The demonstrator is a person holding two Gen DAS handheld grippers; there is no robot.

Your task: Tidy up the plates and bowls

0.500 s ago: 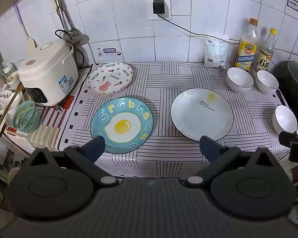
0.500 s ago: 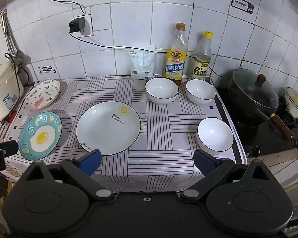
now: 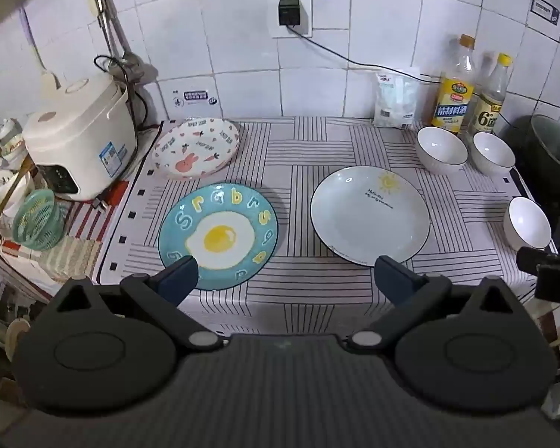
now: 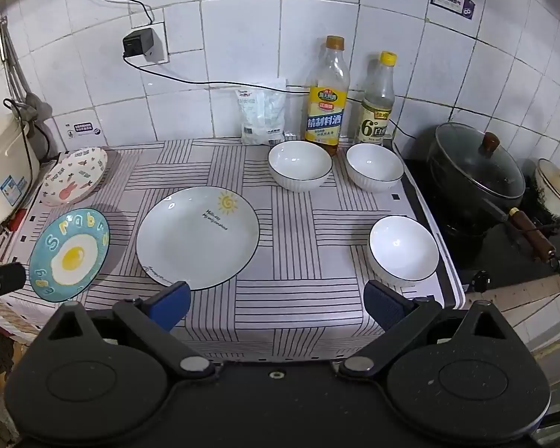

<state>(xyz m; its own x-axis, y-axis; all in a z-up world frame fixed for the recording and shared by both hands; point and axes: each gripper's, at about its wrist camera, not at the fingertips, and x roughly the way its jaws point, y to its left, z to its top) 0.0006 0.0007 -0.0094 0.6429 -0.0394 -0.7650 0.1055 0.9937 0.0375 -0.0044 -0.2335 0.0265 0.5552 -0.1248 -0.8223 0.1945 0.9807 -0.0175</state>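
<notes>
Plates and bowls lie spread over the striped cloth (image 4: 298, 298), none stacked yet: 3 plates to the left, 3 bowls to the right. The egg plate (image 3: 218, 237) sits near the front edge, the rabbit plate (image 3: 196, 147) farther back and left by the rice cooker (image 3: 80, 142), and the sun plate (image 3: 369, 214) at centre. 2 white bowls (image 4: 300, 164) (image 4: 373, 166) stand side by side at the far right before the bottles (image 4: 326, 93); the 3rd bowl (image 4: 403, 248) is nearer, by the cloth's right edge.

The left gripper (image 3: 285, 278) hangs wide open and empty, its left finger overlapping the egg plate's near rim in view; that plate lies just ahead and left of it. The right gripper (image 4: 278, 304) is equally wide and empty, with the near bowl just ahead and right. Judging by this, left arm suits plates, right arm bowls.
</notes>
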